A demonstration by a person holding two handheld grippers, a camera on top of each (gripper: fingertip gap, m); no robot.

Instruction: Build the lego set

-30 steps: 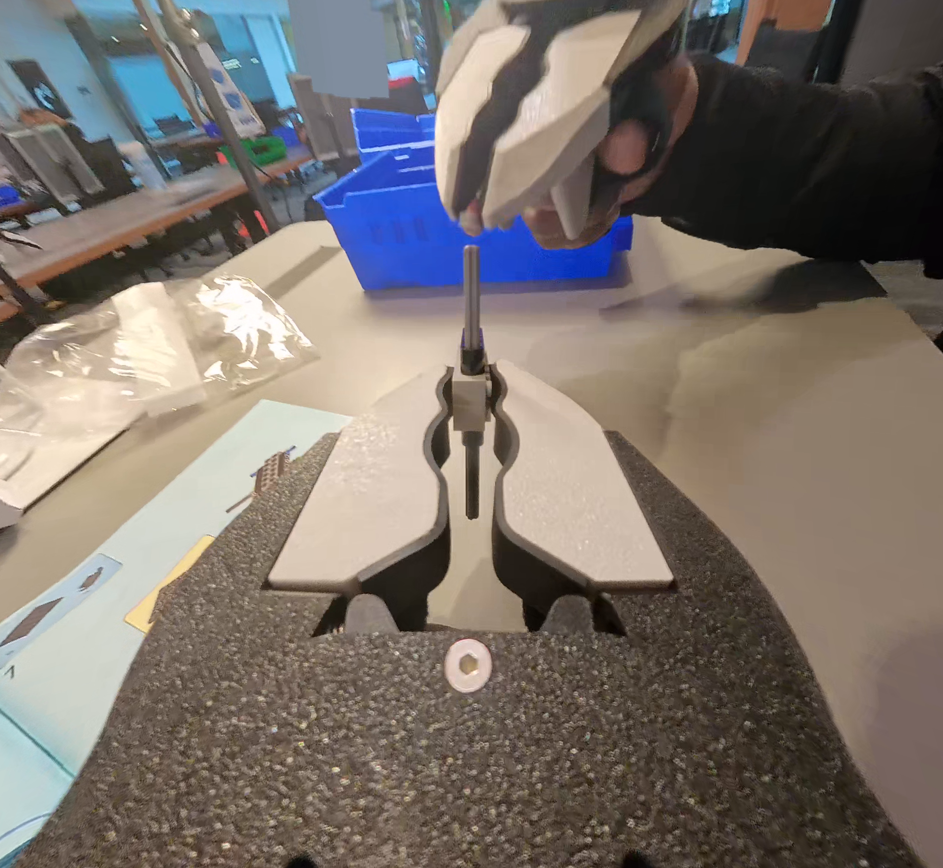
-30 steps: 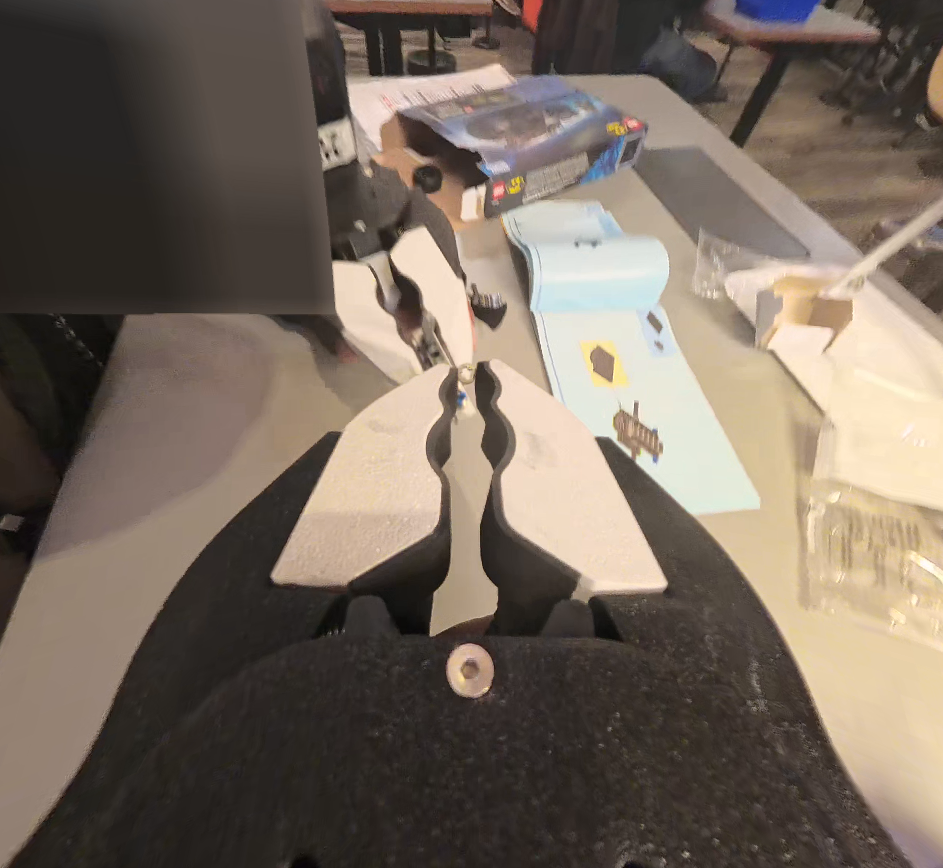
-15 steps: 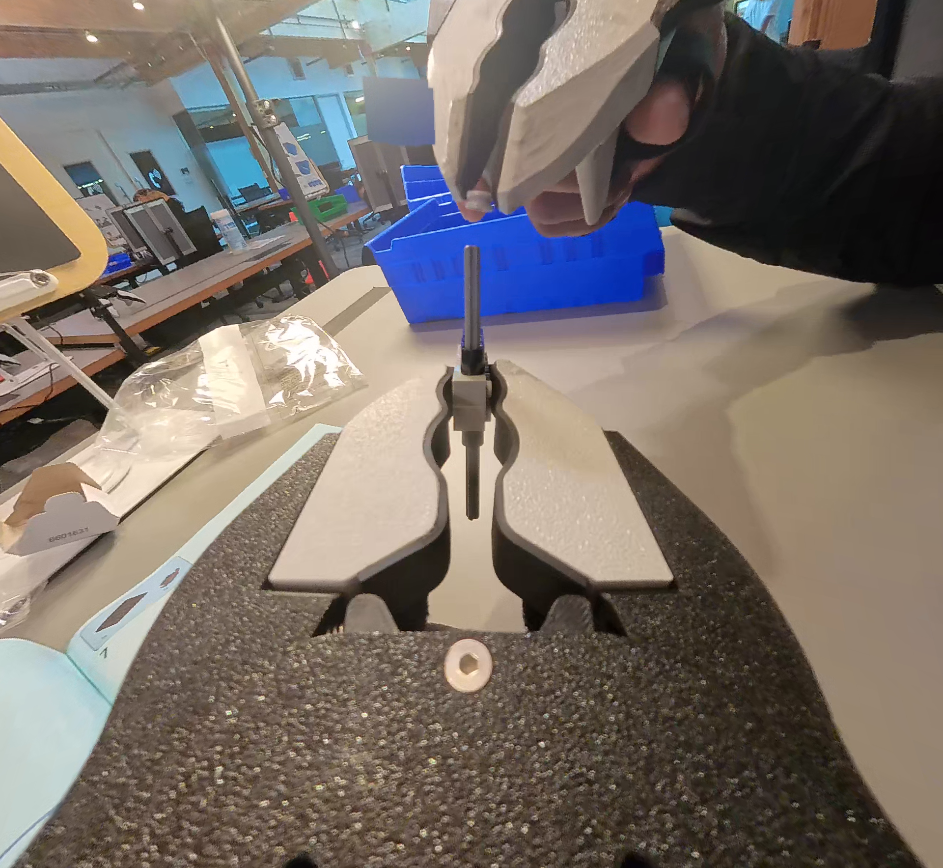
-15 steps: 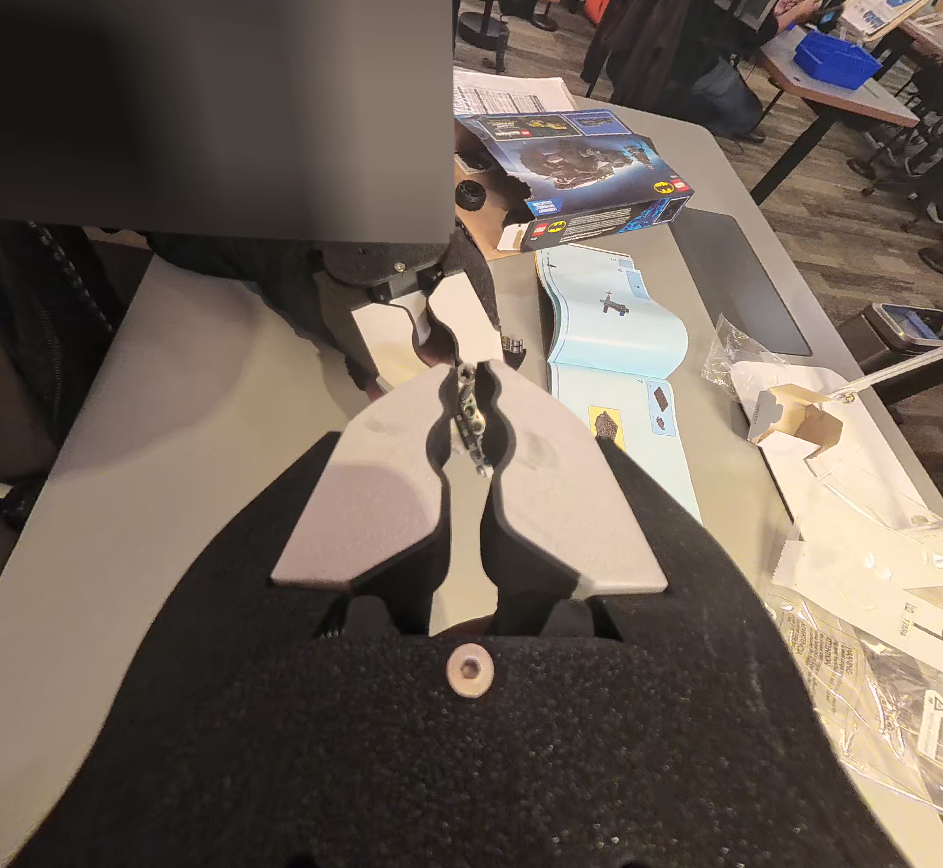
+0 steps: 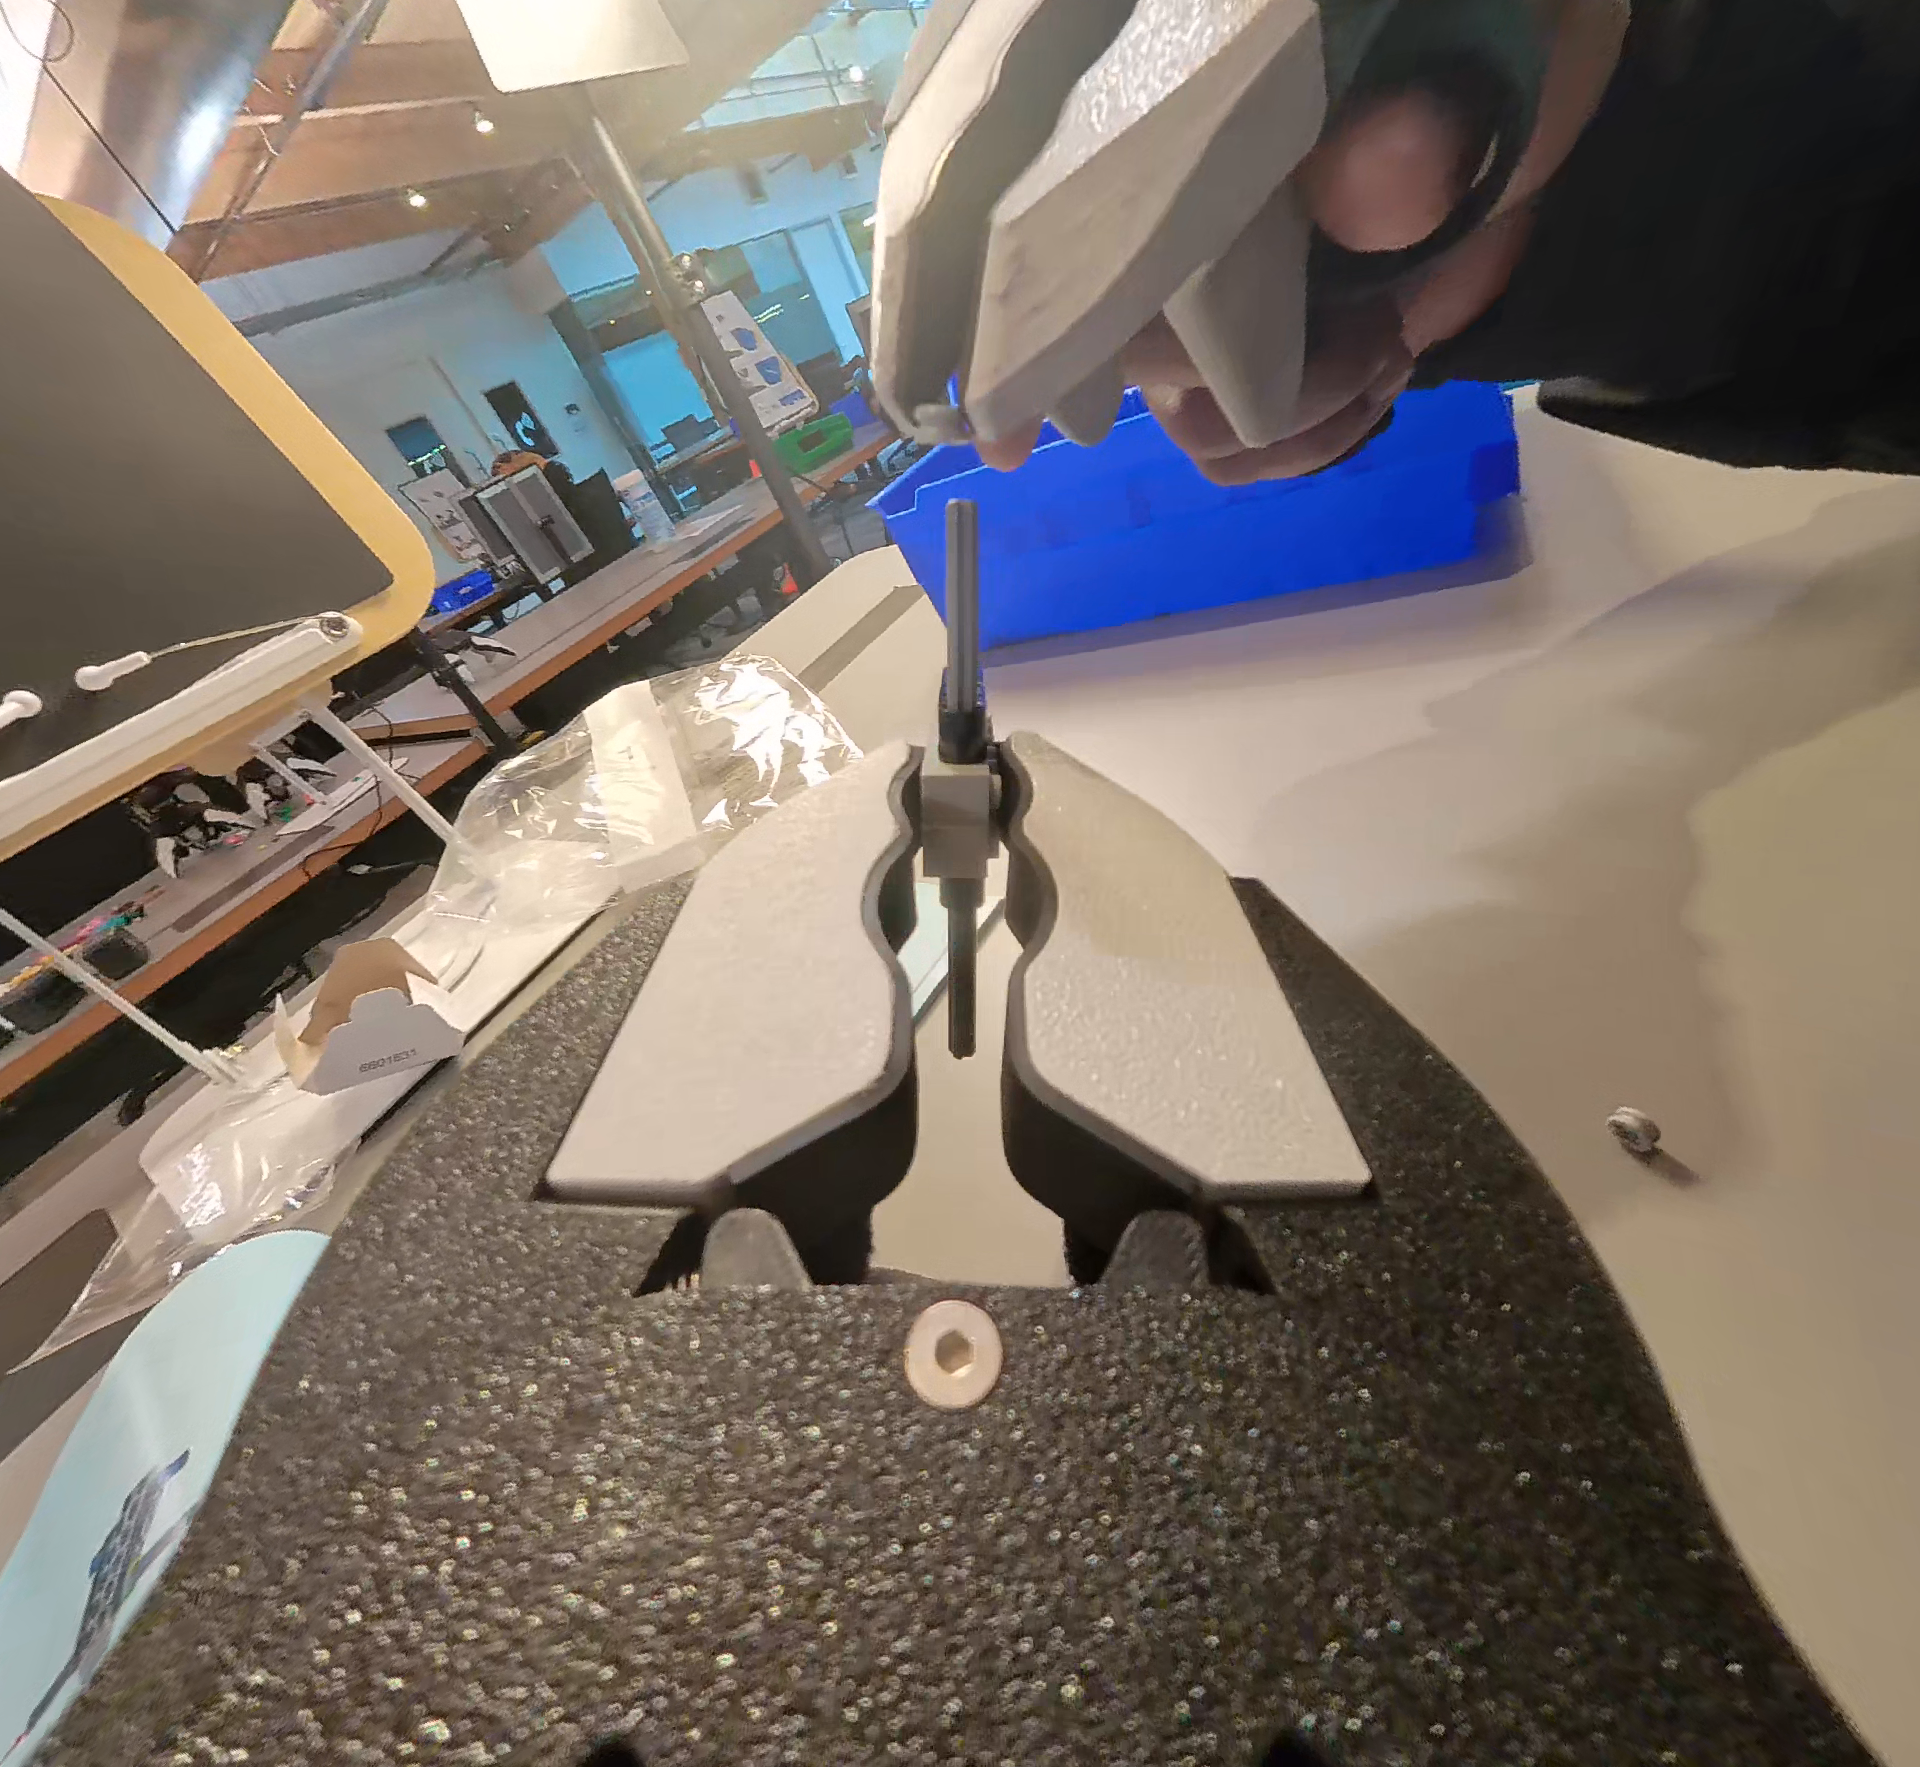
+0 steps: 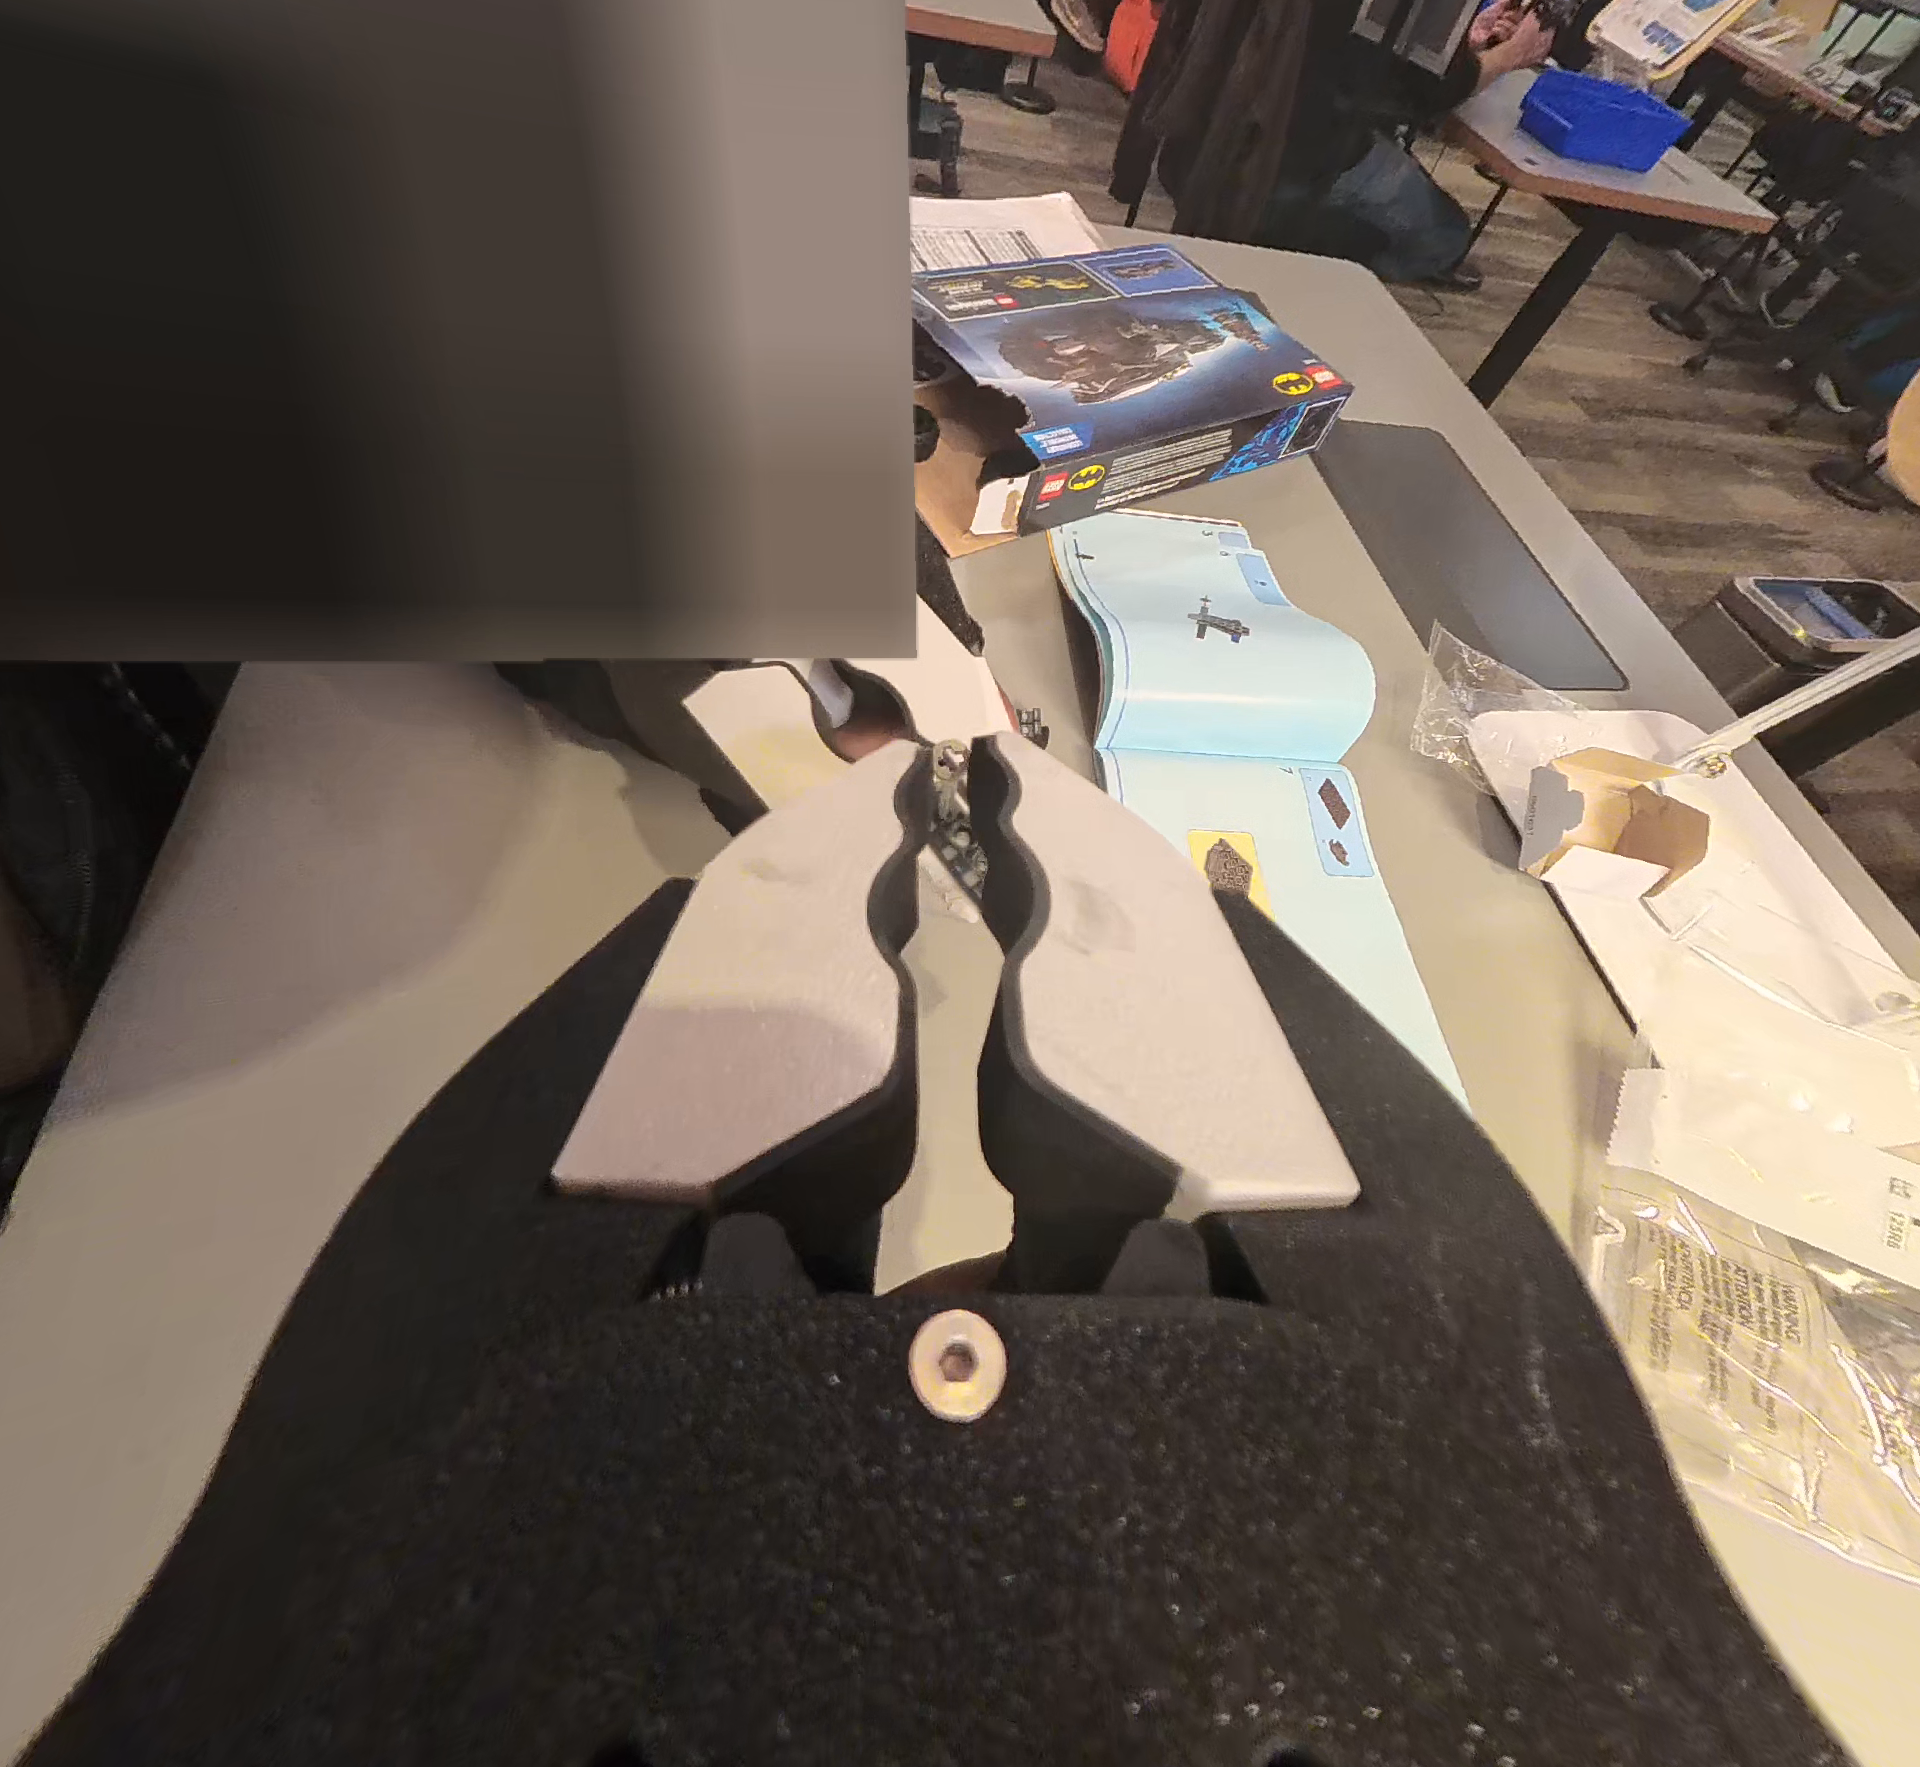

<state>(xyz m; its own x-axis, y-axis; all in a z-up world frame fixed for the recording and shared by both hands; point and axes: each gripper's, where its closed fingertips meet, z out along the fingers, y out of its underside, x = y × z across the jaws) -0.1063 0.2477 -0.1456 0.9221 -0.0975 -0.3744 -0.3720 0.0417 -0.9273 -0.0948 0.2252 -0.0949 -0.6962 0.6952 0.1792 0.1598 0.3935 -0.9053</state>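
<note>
My left gripper [image 5: 961,761] is shut on a small grey block [image 5: 961,808] with a dark axle [image 5: 960,595] through it. The axle points up and away from me. My right gripper [image 5: 935,413] hangs just above the axle's tip, held by a hand in a black sleeve. It is shut on a small light grey ring [image 5: 932,416] at its fingertips. In the right wrist view the right gripper [image 6: 954,767] pinches the ring [image 6: 948,761], and the axle assembly [image 6: 956,850] shows through the gap below it. One left finger [image 6: 748,720] shows beyond.
A blue bin [image 5: 1195,522] stands behind the grippers. A clear plastic bag [image 5: 644,782] lies to the left. A small grey part [image 5: 1633,1127] lies on the table [image 5: 1558,834]. An open booklet [image 6: 1236,678], a printed box [image 6: 1132,367], a torn carton [image 6: 1621,813] and bags [image 6: 1766,1354] lie to the right. Left tips to right tips: about 6 centimetres.
The left gripper has tilted up with the block and axle still in it. The right gripper has stayed just above the axle's tip with the ring. Neither grasp has changed.
</note>
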